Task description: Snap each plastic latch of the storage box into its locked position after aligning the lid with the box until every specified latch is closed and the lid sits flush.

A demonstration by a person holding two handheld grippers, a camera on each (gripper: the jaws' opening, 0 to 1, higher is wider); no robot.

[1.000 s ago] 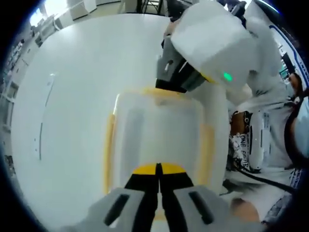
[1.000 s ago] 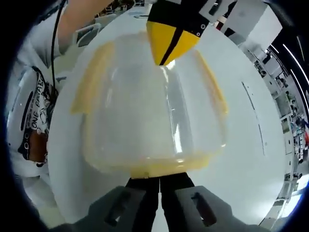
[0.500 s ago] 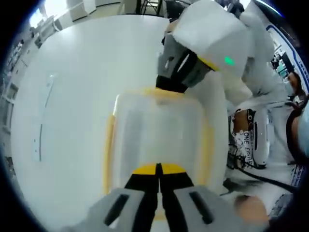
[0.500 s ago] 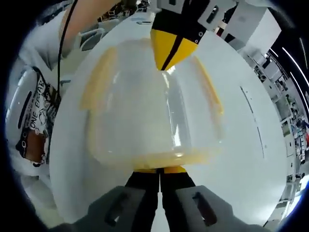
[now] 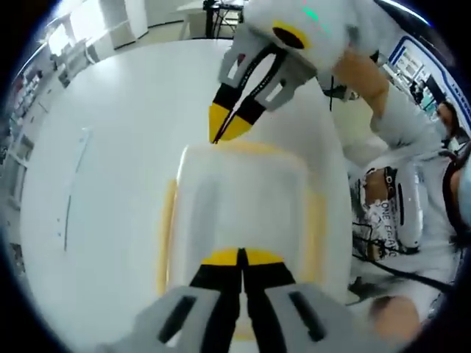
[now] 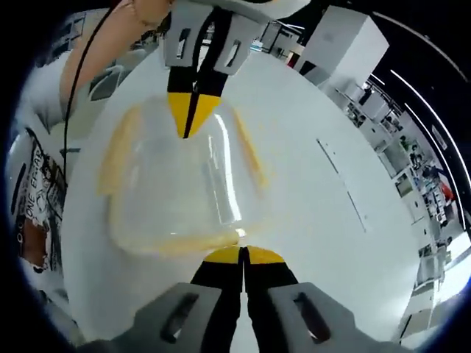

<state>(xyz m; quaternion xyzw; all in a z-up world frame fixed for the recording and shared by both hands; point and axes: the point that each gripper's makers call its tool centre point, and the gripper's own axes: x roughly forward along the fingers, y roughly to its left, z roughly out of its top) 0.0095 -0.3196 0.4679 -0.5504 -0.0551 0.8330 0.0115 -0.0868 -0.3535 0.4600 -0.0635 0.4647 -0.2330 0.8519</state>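
Broadly, a white table [image 5: 110,147] spreads under everything in both views, with thin grey line marks on its surface off to one side of the box.

Next in size is the storage box [image 5: 239,206], a clear plastic tub with a translucent lid [image 6: 176,176] sitting on top. It stands near the table's edge, close to the person. Yellow latches [image 5: 166,235] run along its long sides, and a further yellow strip shows at each short end. From these angles I cannot tell which latches are snapped down.

A person's shirt [image 5: 386,220] shows past the table edge in the left gripper view, white with black print. The letters "ONE" can be read on it, with a second word below that is too distorted to make out. A black cable hangs across it.

The left gripper [image 5: 241,257] has its yellow-tipped jaws pressed together with nothing between them, the tips just over the near short end of the lid. In the right gripper view it points down at the far end.

The right gripper [image 6: 243,255] likewise has its jaws clenched on nothing, tips just beside the near yellow edge of the box. In the left gripper view it hangs above the far corner, apart from the lid.
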